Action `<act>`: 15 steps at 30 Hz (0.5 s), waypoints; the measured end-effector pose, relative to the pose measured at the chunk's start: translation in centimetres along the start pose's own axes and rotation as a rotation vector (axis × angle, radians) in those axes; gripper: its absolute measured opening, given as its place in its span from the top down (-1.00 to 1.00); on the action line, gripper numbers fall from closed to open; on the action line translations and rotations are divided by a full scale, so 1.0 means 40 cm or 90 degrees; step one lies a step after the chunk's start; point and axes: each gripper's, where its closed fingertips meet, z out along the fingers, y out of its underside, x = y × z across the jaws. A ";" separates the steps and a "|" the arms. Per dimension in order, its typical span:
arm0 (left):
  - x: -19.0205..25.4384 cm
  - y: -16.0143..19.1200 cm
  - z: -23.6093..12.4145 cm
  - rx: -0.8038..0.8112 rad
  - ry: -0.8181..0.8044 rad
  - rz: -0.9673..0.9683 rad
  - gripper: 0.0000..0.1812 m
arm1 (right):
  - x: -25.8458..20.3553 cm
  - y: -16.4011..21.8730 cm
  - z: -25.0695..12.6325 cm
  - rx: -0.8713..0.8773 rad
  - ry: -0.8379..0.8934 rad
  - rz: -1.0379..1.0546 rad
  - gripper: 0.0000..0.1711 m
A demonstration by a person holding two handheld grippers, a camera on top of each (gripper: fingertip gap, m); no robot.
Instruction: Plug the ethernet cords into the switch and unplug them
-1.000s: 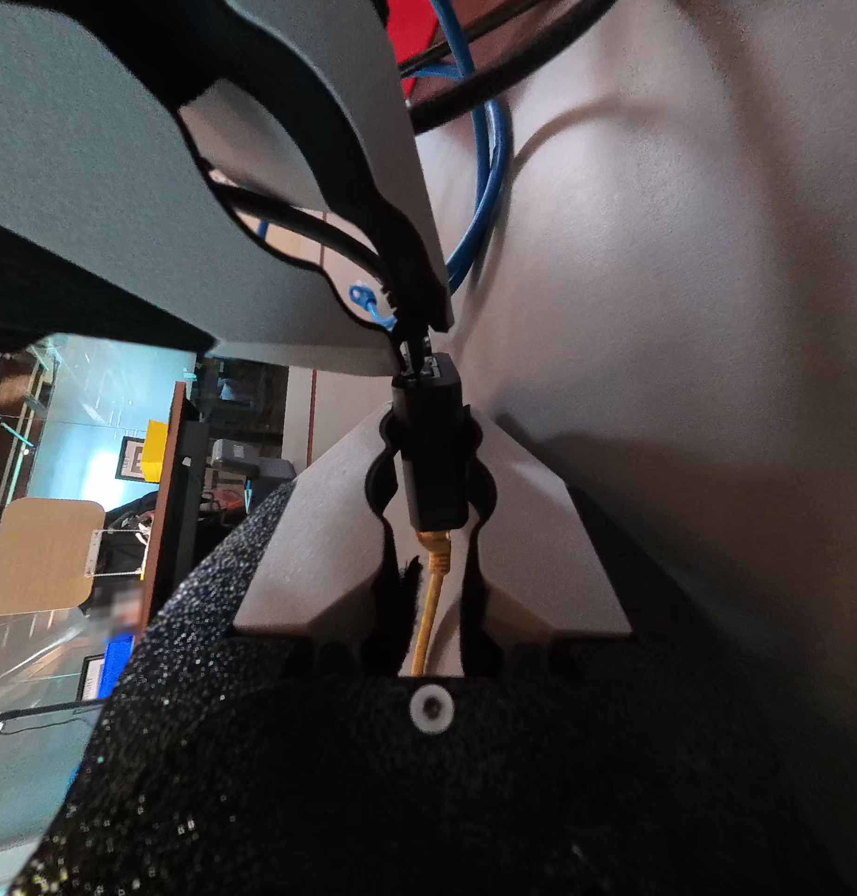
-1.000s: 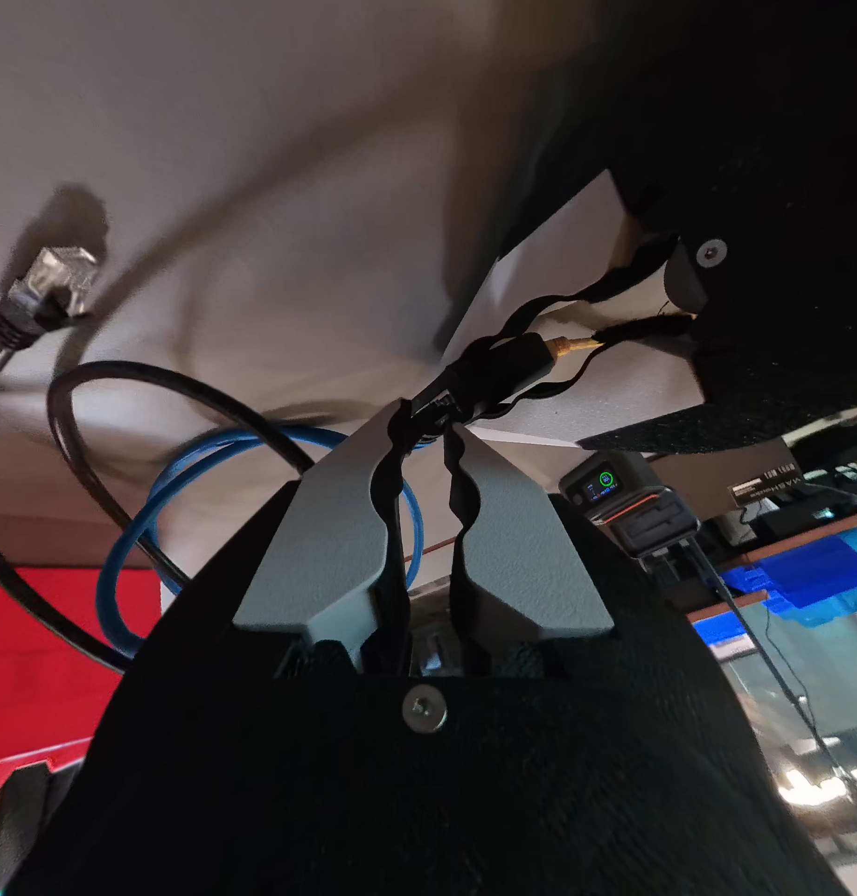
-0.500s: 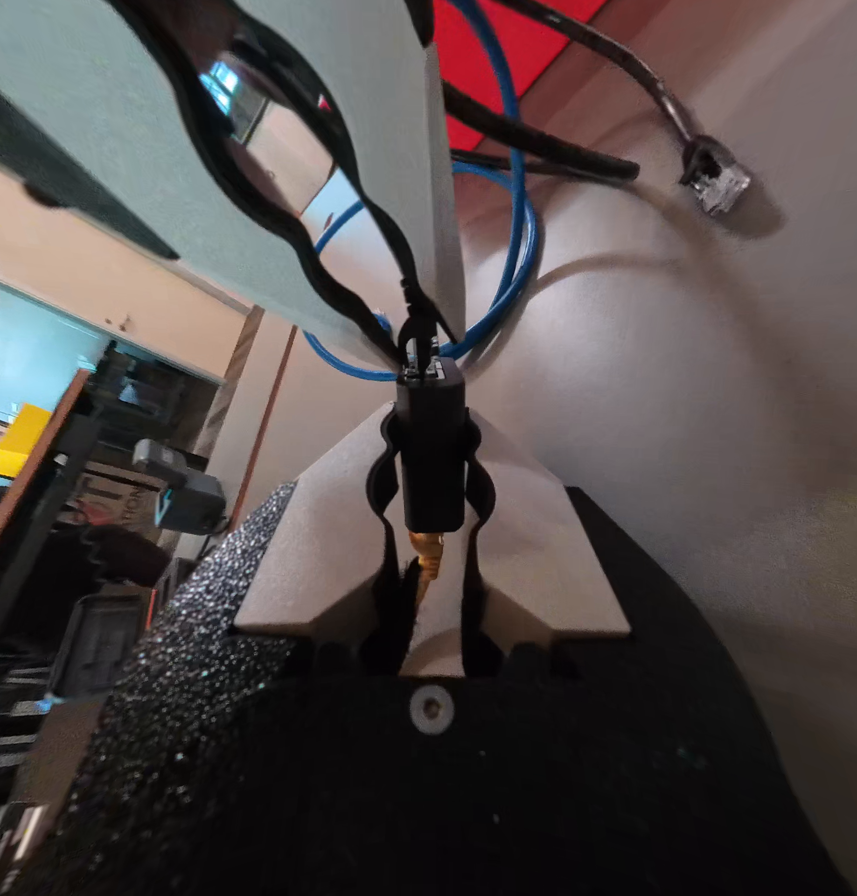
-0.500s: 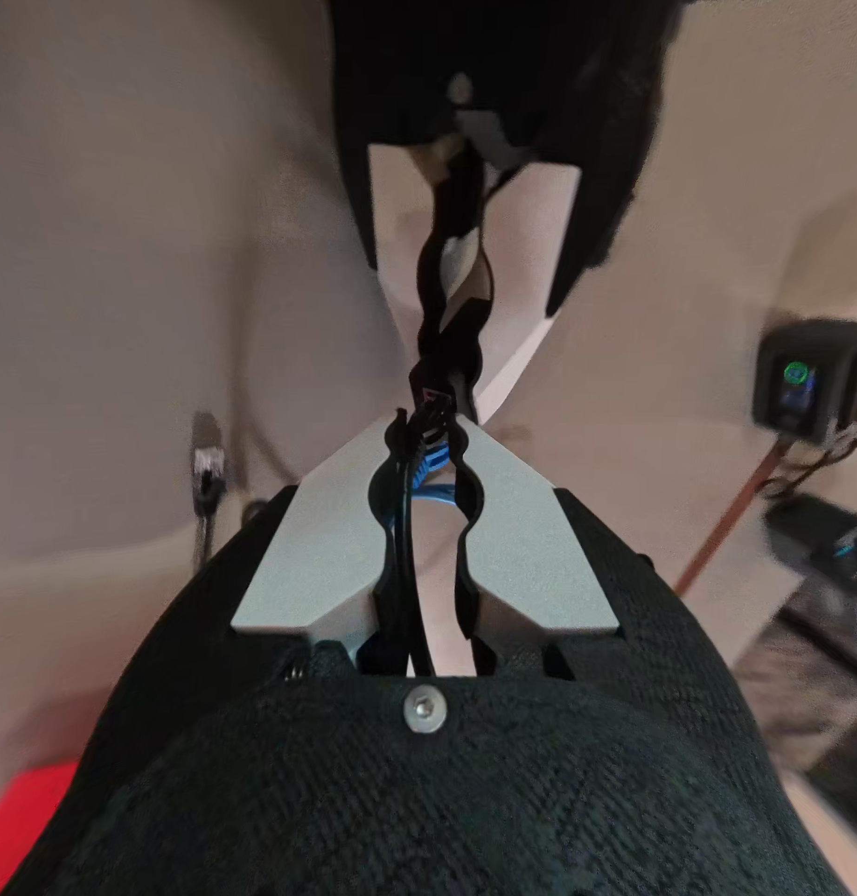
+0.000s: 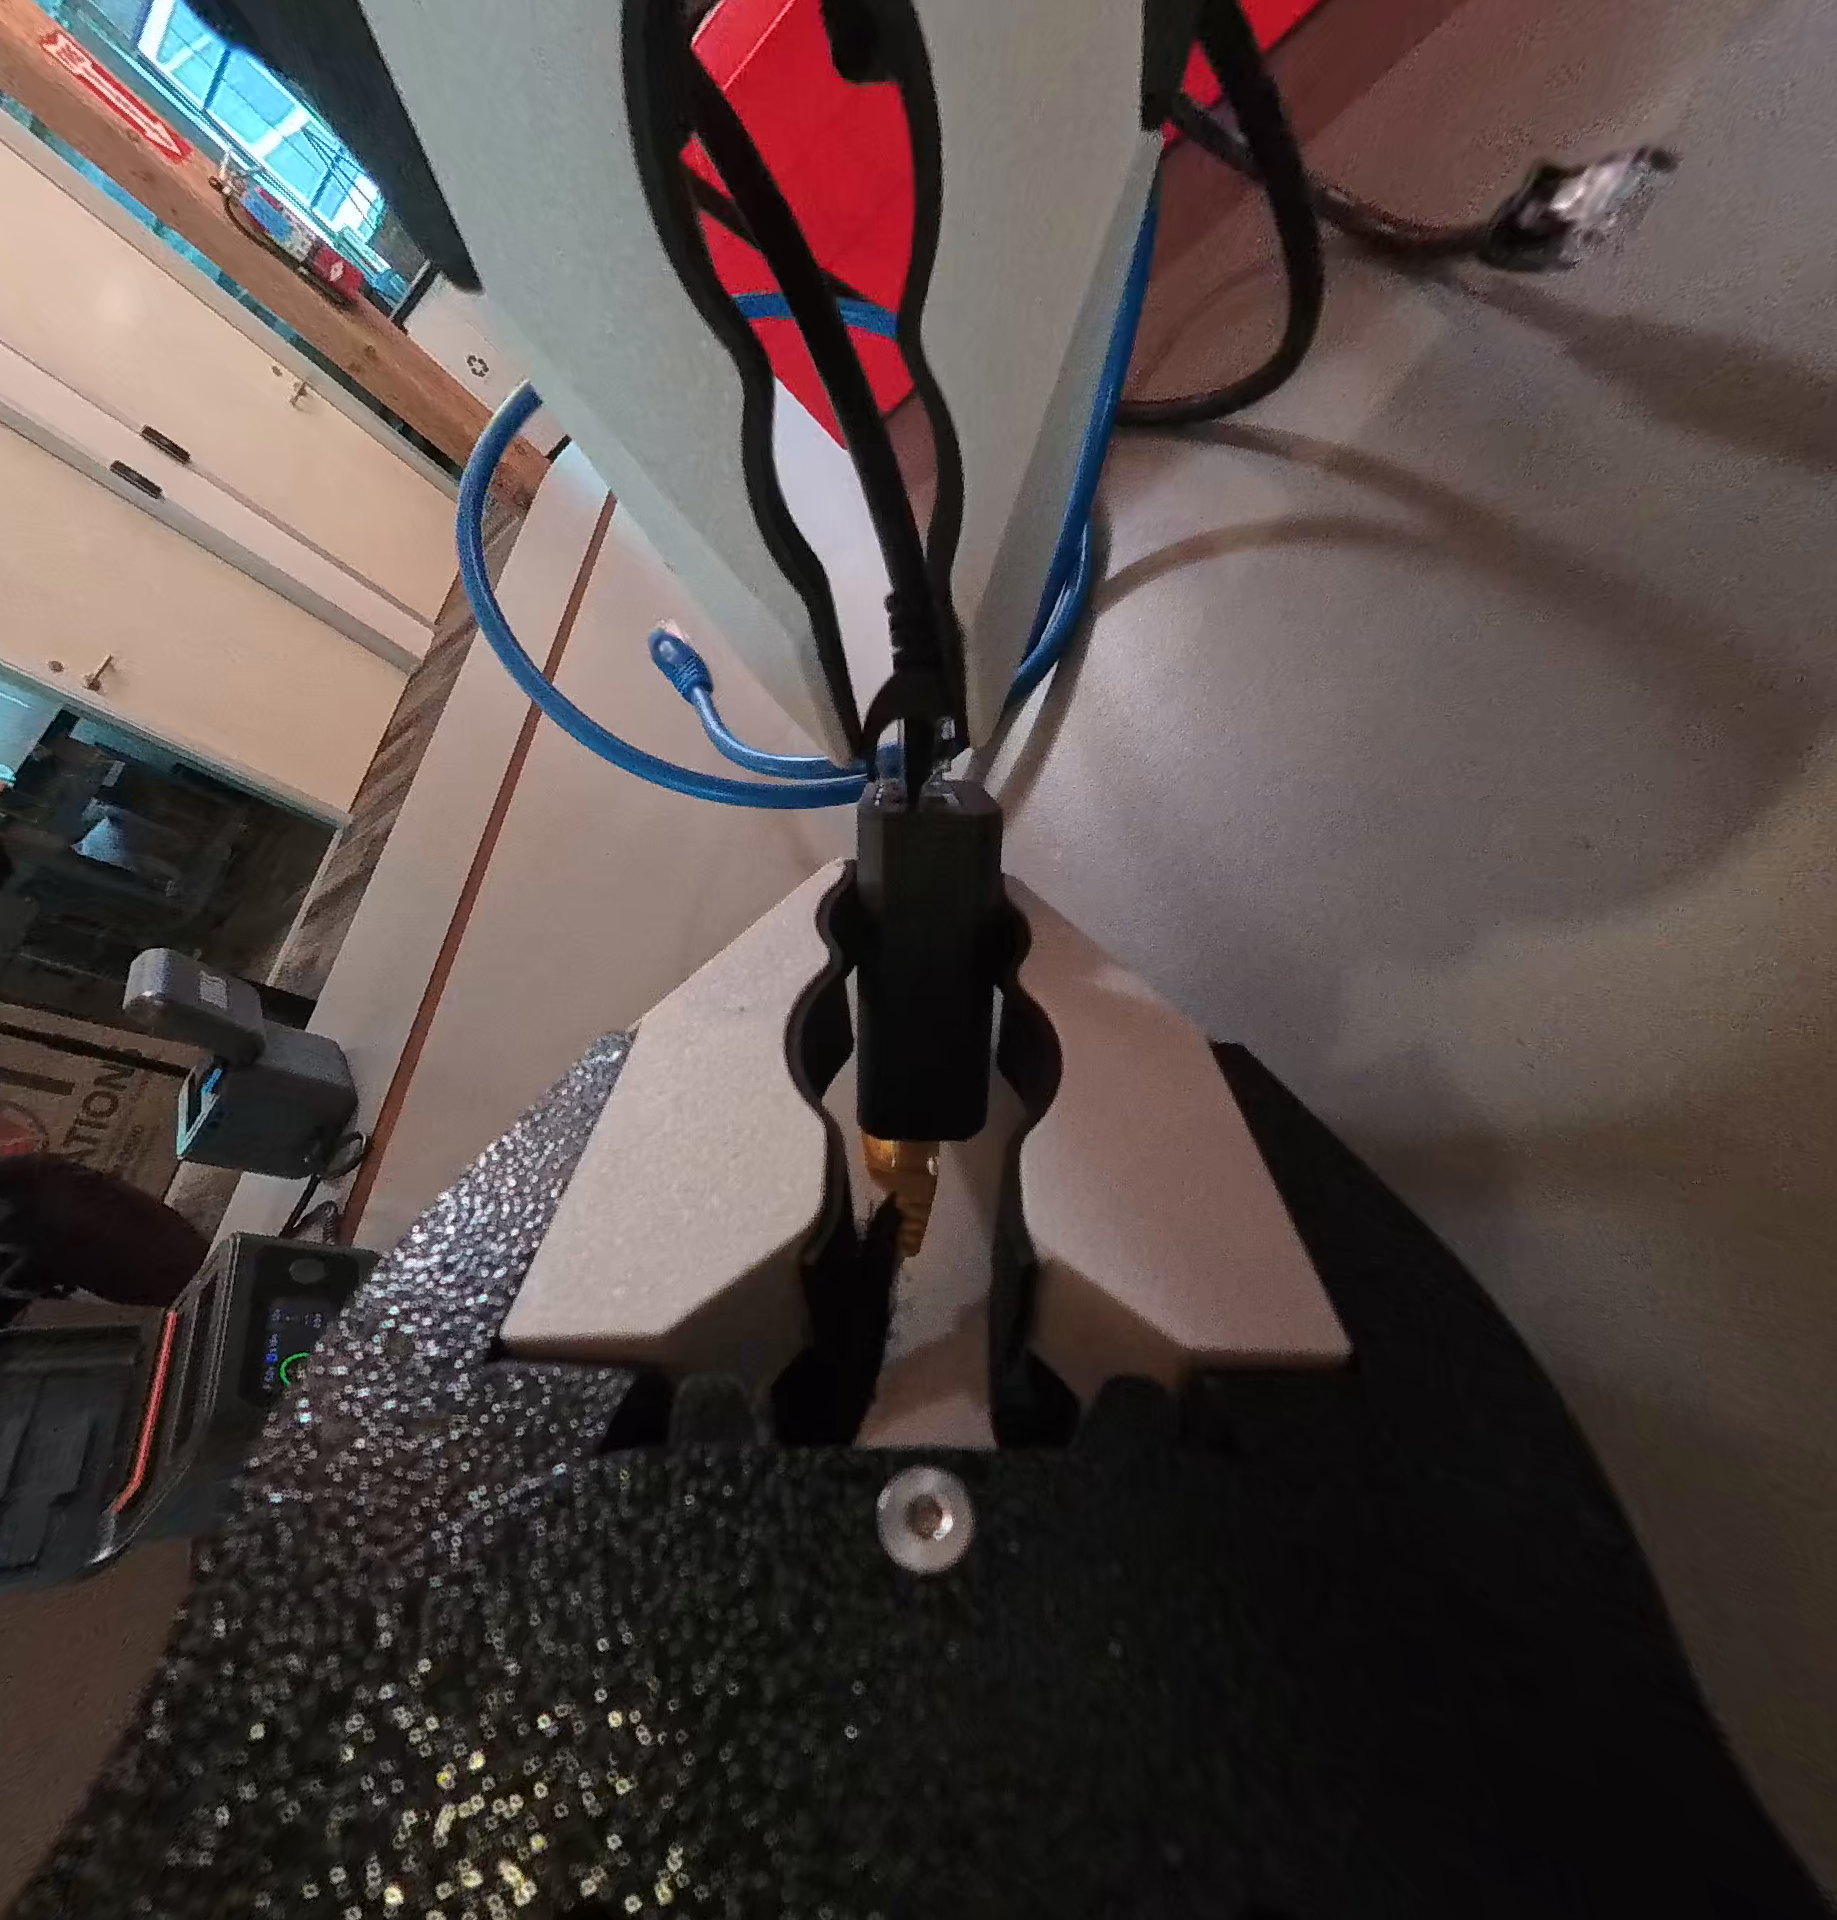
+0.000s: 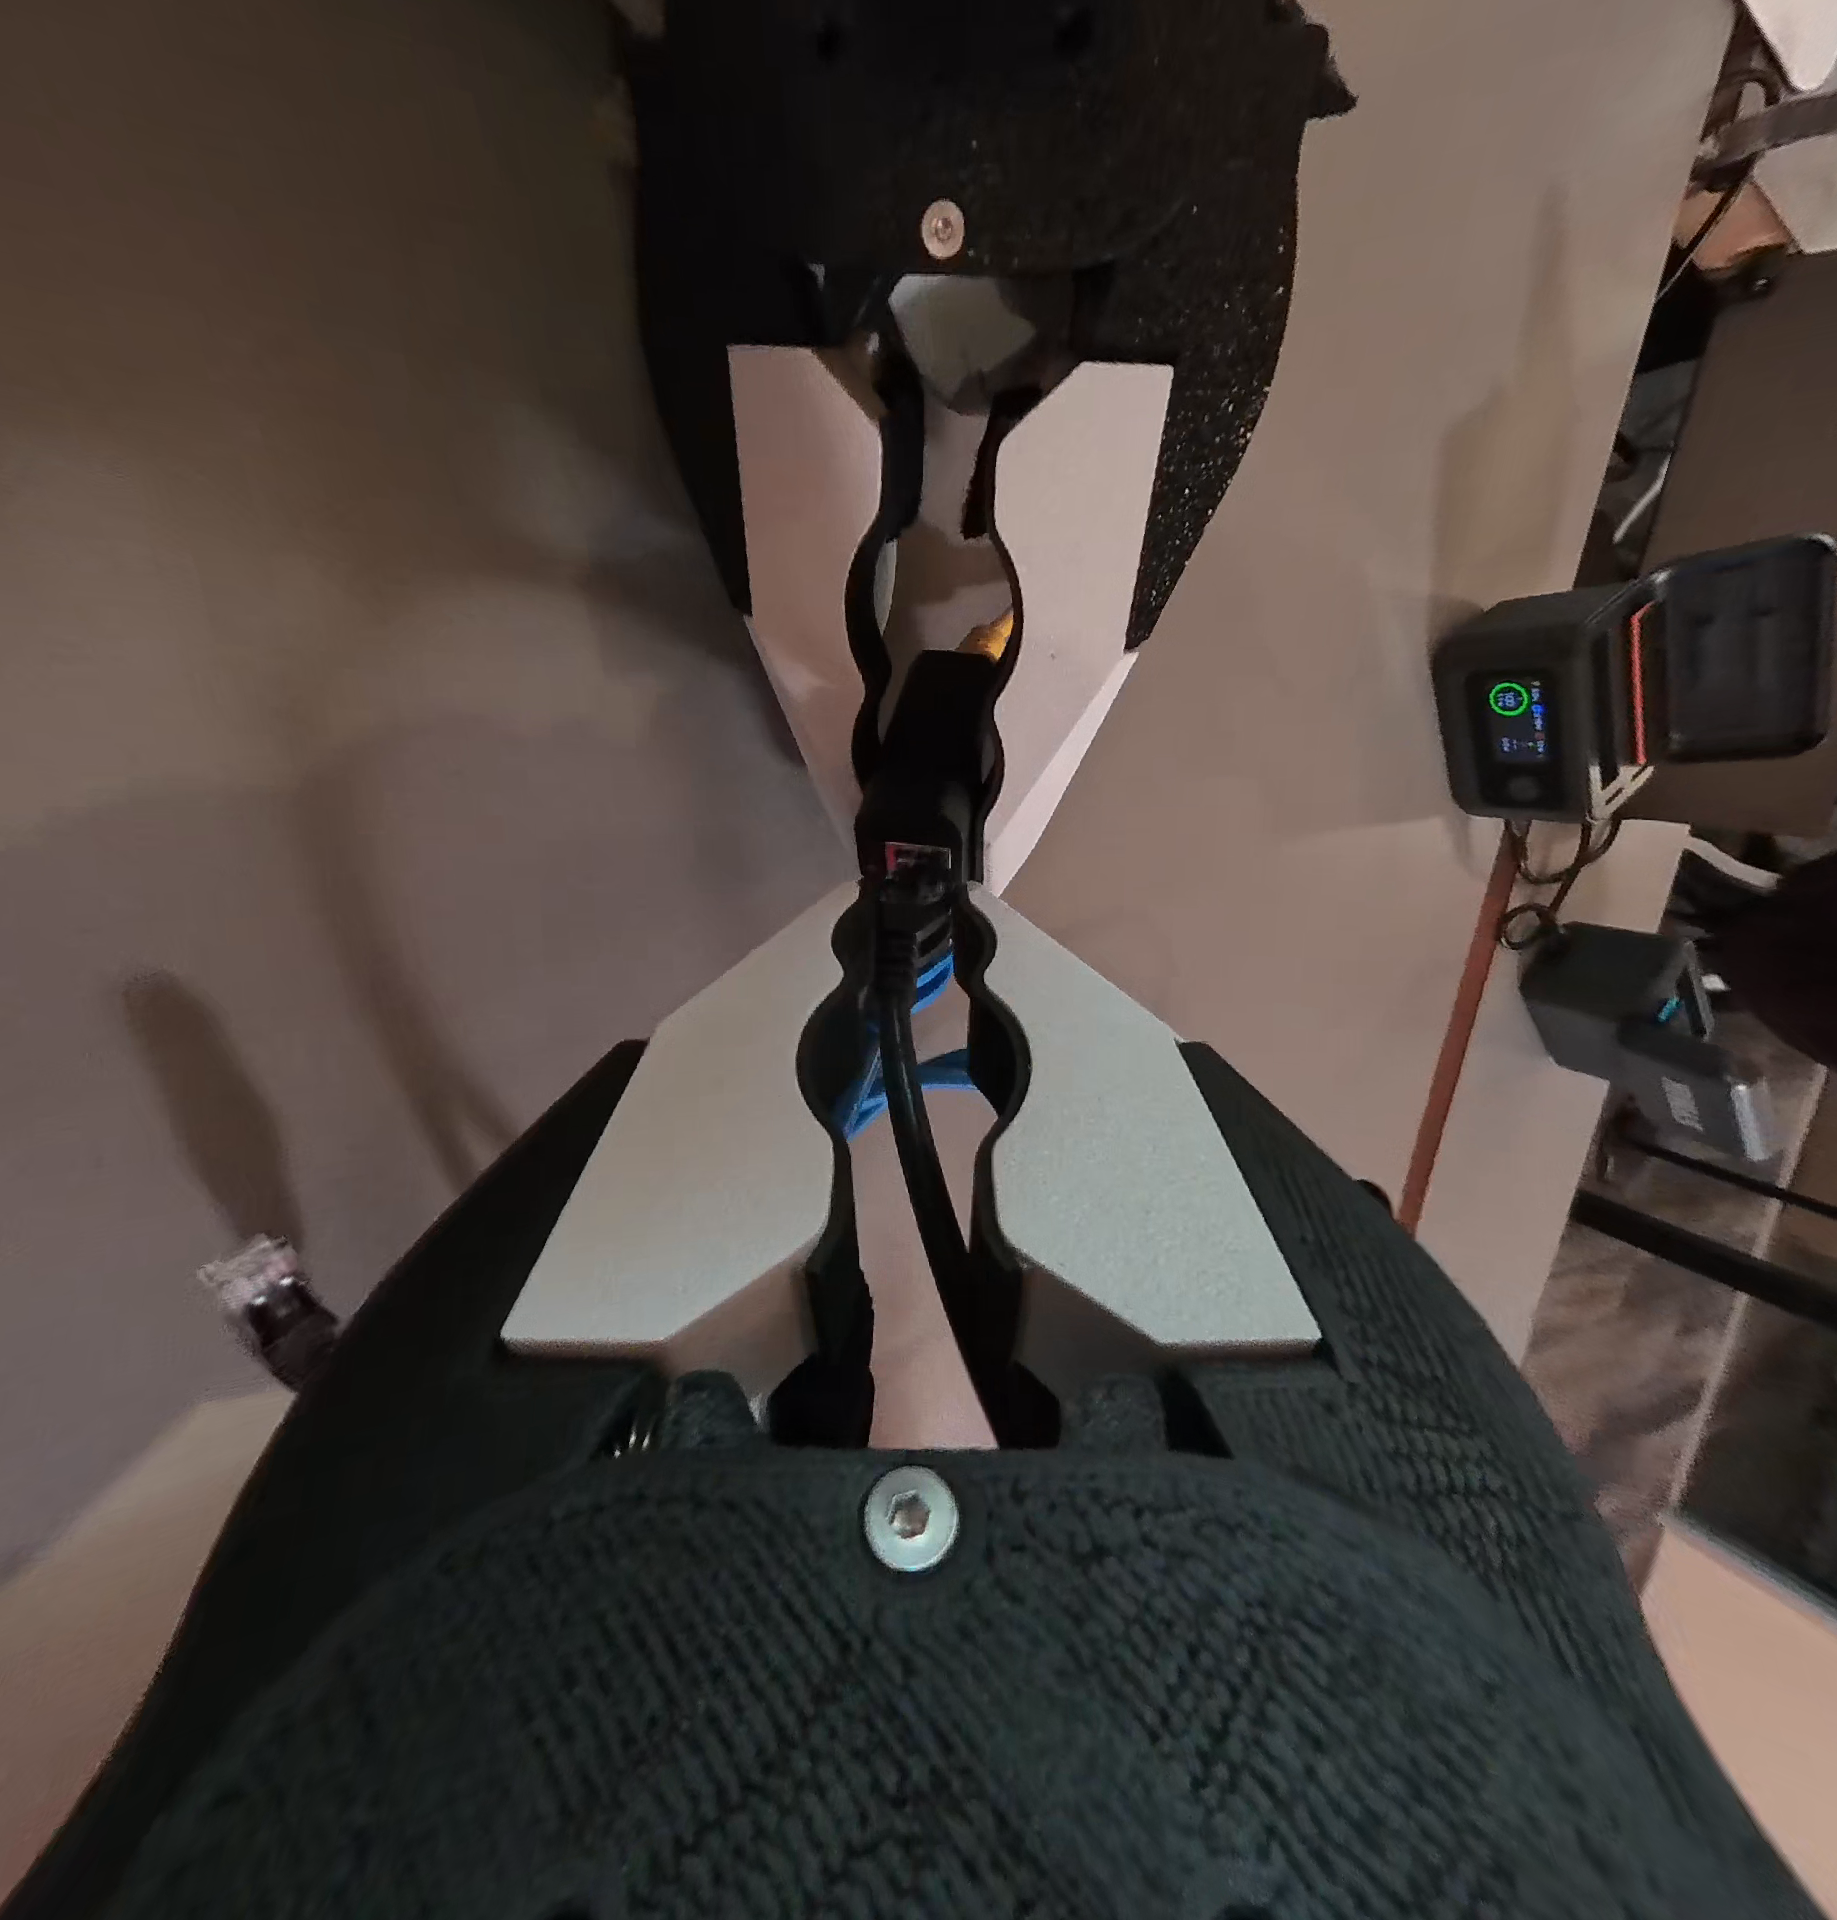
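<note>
My left gripper (image 5: 924, 883) is shut on a small black switch (image 5: 924, 987), with a yellow cord plug (image 5: 898, 1174) in its rear end. My right gripper (image 6: 909, 894) faces it head-on and is shut on the black ethernet cord's plug (image 6: 906, 909), which sits at the switch's front face (image 6: 929, 748). The black cord (image 6: 919, 1122) runs back between my right fingers. A blue cord (image 5: 540, 665) also ends at the switch's front, beside the black plug; its other plug (image 5: 675, 665) hangs free. The right gripper (image 5: 909, 727) enters the left wrist view from above, and the left gripper (image 6: 924, 852) shows at the top of the right wrist view.
A second black cord with a clear plug (image 5: 1579, 203) lies loose on the pale table (image 5: 1516, 831); it also shows in the right wrist view (image 6: 259, 1299). A red surface (image 5: 820, 208) lies beyond. A dark device with a lit screen (image 6: 1620, 686) sits at the table's side. Less than 4 cm separates the two grippers' tips.
The right gripper has swung round from the side to face the left gripper in a straight line. The black plug has stayed at the switch's front. Both grips are unchanged.
</note>
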 end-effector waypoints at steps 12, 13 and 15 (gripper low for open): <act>-0.008 0.002 -0.008 0.012 0.008 -0.031 0.77 | 0.013 -0.005 0.003 0.020 0.016 0.067 0.86; -0.009 0.002 -0.010 0.013 0.008 -0.033 0.77 | 0.014 -0.006 0.002 0.022 0.019 0.071 0.85; -0.010 0.002 -0.011 0.016 0.007 -0.034 0.77 | 0.018 -0.006 0.001 0.027 0.027 0.080 0.82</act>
